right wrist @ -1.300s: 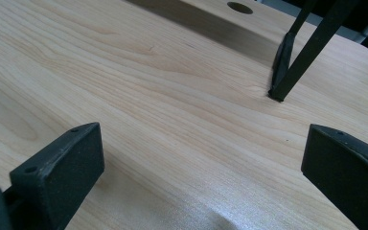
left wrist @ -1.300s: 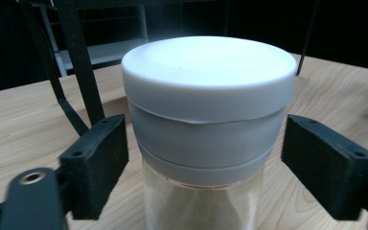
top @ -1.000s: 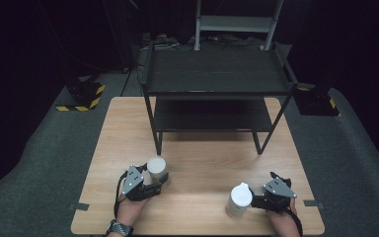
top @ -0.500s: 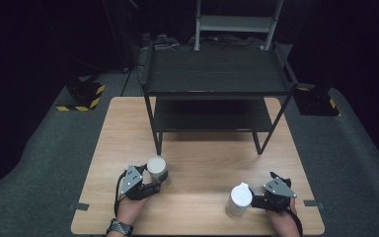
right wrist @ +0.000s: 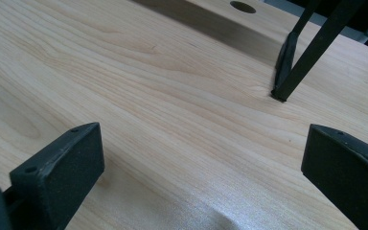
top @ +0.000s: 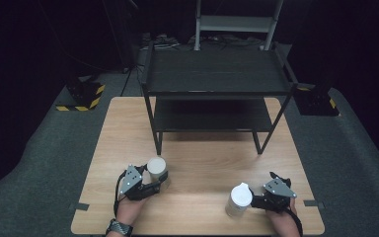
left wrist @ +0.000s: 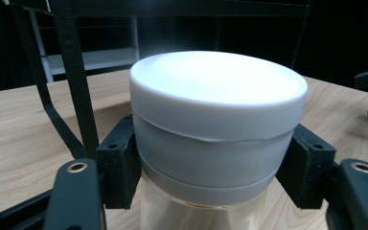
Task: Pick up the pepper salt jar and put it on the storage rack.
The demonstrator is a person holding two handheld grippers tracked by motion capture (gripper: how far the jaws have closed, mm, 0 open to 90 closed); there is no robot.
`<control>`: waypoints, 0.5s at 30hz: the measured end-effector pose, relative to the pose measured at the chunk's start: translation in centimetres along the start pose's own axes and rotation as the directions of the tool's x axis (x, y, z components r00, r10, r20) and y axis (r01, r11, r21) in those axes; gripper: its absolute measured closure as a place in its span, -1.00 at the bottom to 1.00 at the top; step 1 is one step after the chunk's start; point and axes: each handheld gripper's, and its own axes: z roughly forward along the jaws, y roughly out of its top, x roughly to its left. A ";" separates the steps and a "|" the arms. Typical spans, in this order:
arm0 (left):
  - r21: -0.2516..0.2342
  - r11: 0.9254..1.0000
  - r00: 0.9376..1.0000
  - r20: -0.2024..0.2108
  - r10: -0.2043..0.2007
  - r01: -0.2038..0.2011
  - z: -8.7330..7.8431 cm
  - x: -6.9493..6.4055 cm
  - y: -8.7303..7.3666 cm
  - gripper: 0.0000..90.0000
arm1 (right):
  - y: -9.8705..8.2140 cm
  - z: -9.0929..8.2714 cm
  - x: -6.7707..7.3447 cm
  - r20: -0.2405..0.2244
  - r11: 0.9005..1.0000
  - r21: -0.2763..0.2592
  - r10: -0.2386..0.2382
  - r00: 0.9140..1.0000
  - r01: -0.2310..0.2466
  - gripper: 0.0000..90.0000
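Observation:
A clear jar with a white lid (left wrist: 218,91) stands on the wooden table (top: 207,163), near its front left. My left gripper (left wrist: 211,165) is shut on it, with a black pad pressed against each side of the lid. In the high view this jar (top: 157,168) stands just right of the left gripper (top: 150,183). A second white-lidded jar (top: 240,196) stands at the front right, just left of my right gripper (top: 256,200). In the right gripper view the right gripper (right wrist: 201,158) is wide open over bare wood, with nothing between its jaws.
A black two-tier shelf unit (top: 217,74) stands on the far half of the table, and one of its legs (right wrist: 287,62) shows ahead of the right gripper. The table's front edge (top: 197,233) runs close behind both hands. Dark floor surrounds the table.

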 end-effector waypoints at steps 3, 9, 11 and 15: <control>-0.009 1.000 1.000 0.001 -0.006 0.006 -0.1 -0.1 0.2 -0.24 | 0.0 0.0 0.0 0.000 1.000 0.000 0.001 1.000 -0.001 -1.00; -0.031 0.999 0.999 0.005 -0.031 0.031 -0.7 -0.2 1.0 -0.24 | 0.0 0.0 0.0 -0.001 1.000 -0.001 0.002 1.000 -0.002 -1.00; -0.038 0.999 0.999 0.005 -0.038 0.038 -0.8 -0.4 1.3 -0.24 | 0.0 0.0 0.0 0.000 1.000 -0.001 0.002 1.000 -0.002 -1.00; -0.046 0.998 0.999 0.014 -0.042 0.043 -1.0 -0.5 2.1 -0.24 | 0.0 0.0 0.0 0.000 1.000 -0.002 0.003 1.000 -0.003 -1.00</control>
